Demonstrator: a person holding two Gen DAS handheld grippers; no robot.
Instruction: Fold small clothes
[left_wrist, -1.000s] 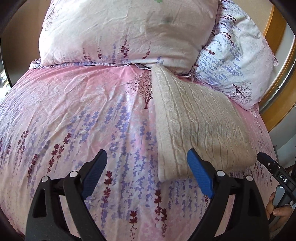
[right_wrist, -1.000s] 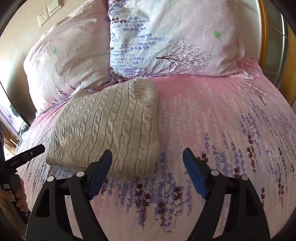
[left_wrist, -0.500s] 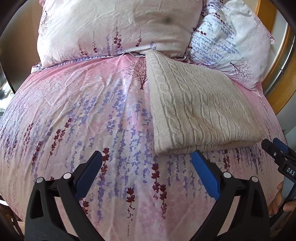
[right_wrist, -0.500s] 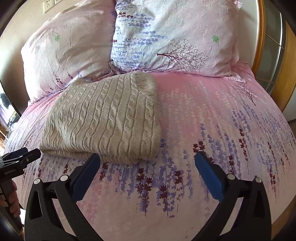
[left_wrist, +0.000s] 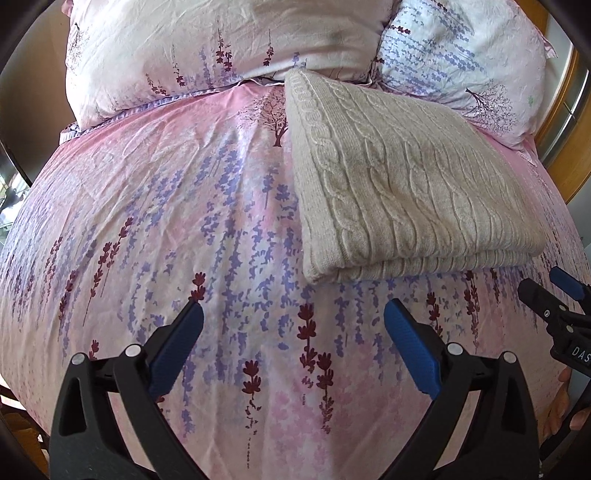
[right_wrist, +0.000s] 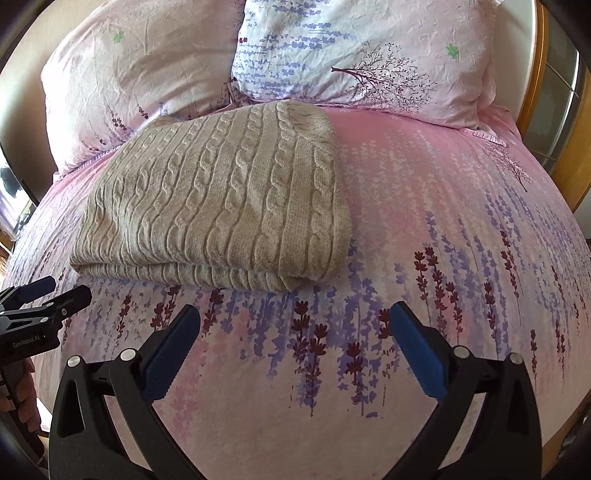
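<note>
handling: beige cable-knit sweater (right_wrist: 218, 195) looks soft, thick, limp; likely light but bulky, not fragile. Layers will probably slide apart if only the top one is pinched.
grip point: best bet is the near folded edge, both corners, jaws taking every layer at once. Rounded right-hand fold in the right wrist view is fat; I'd avoid it.
look: folded into a neat rectangle, at least two layers showing at the near edge, raised cable ribs on top, no sleeves sticking out. Reads as fold finished or nearly so.
location: on the pink lavender-print bed cover (right_wrist: 424, 236), far end touching the two floral pillows (right_wrist: 369, 55), near edge just beyond both tools.
left hand-held gripper (left_wrist: 293, 326): jaws have just been opening, now spread wide, nothing between the blue pads, only bed cover below; clear of the sweater.
right hand-held gripper (right_wrist: 295, 325): same, just been opening, wide apart, empty, just short of the sweater's near edge.
</note>
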